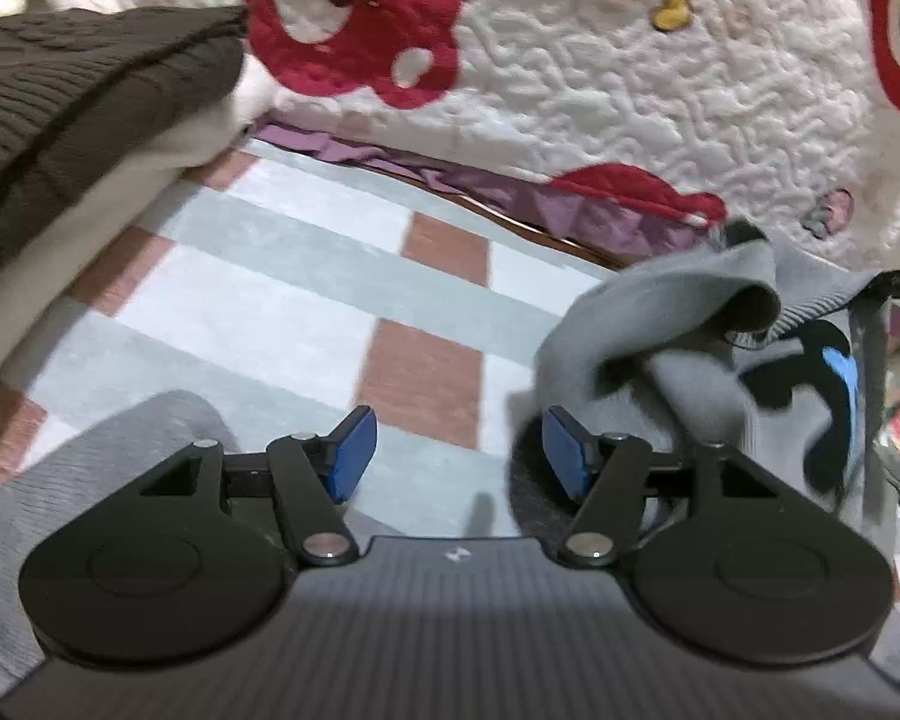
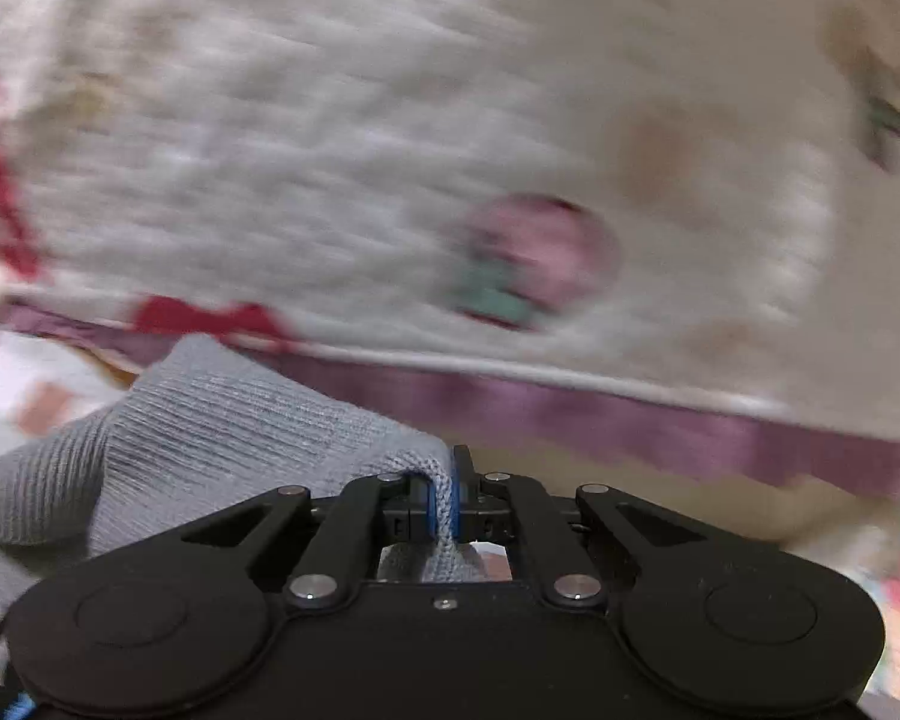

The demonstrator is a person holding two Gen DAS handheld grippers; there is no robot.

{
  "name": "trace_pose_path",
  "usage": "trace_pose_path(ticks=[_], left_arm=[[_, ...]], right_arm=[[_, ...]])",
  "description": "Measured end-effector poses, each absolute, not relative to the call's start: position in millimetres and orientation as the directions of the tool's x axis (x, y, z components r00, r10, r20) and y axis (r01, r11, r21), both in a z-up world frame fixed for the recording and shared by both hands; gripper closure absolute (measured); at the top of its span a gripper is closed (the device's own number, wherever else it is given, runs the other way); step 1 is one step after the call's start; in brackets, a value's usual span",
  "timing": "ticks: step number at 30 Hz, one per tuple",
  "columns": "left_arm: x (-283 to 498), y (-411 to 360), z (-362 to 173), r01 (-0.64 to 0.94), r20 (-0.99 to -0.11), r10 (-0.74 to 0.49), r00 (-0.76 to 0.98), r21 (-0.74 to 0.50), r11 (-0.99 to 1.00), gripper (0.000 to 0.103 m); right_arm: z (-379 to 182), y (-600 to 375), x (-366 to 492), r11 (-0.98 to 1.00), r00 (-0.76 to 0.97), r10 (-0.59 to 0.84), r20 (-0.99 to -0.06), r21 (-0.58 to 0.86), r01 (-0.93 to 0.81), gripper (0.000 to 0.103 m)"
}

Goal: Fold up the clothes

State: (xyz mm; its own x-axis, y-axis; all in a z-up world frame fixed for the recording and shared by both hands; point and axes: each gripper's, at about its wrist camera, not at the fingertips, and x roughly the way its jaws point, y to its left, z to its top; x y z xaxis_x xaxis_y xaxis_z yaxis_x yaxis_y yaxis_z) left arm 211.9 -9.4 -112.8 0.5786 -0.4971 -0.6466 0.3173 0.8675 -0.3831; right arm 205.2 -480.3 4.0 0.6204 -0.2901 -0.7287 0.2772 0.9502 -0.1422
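Far left of the open jaws sits a dark brown sweater (image 1: 72, 90) on a cream garment. The left gripper (image 1: 459, 450) hangs over the checked rug (image 1: 306, 300), jaws spread wide, holding nothing. Just right of them the grey sweater (image 1: 678, 348) is bunched up. Over on the right gripper (image 2: 444, 501), jaws are clamped tight on its knitted edge, white quilt (image 2: 390, 120) beyond.

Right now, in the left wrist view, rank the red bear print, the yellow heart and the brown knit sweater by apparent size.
1. brown knit sweater, though it is nearest the camera and cropped, which inflates it
2. red bear print
3. yellow heart
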Motion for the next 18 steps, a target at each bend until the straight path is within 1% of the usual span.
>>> trace_pose_path(ticks=[4, 7, 9, 13, 14, 15, 17, 18], left_arm=[[207, -26, -115, 0.364, -0.654, -0.528, 0.542, -0.383, 0.849, 0.041], [201, -38, -117, 0.393, -0.666, -0.533, 0.521, -0.367, 0.843, 0.041], [199, -43, -118, 0.4, -0.671, -0.535, 0.513, -0.364, 0.841, 0.041], [199, -43, -121, 0.382, -0.669, -0.551, 0.498, -0.402, 0.833, 0.041], [200, -43, -121, 0.377, -0.669, -0.555, 0.494, -0.411, 0.83, 0.041], [200, -43, -122, 0.371, -0.668, -0.56, 0.49, -0.422, 0.827, 0.041], [205, -38, -126, 0.327, -0.655, -0.603, 0.456, -0.506, 0.798, 0.041], [208, -36, -129, 0.303, -0.647, -0.623, 0.44, -0.547, 0.781, 0.041]], right_arm=[[-13, -526, 192, 0.87, 0.496, -0.451, -0.742, -0.242, 0.429, 0.1], [-27, -541, 178, 0.84, 0.44, -0.488, -0.753, -0.269, 0.472, 0.1], [-30, -548, 161, 0.84, 0.443, -0.457, -0.771, -0.21, 0.501, 0.098], [-36, -563, 129, 0.826, 0.452, -0.392, -0.802, -0.09, 0.556, 0.094], [-38, -567, 121, 0.82, 0.455, -0.375, -0.808, -0.06, 0.569, 0.084], [-39, -570, 113, 0.813, 0.458, -0.358, -0.814, -0.03, 0.581, 0.07], [-42, -578, 97, 0.796, 0.466, -0.324, -0.823, 0.029, 0.605, 0.049], [-44, -581, 89, 0.786, 0.47, -0.307, -0.828, 0.058, 0.616, 0.049]])
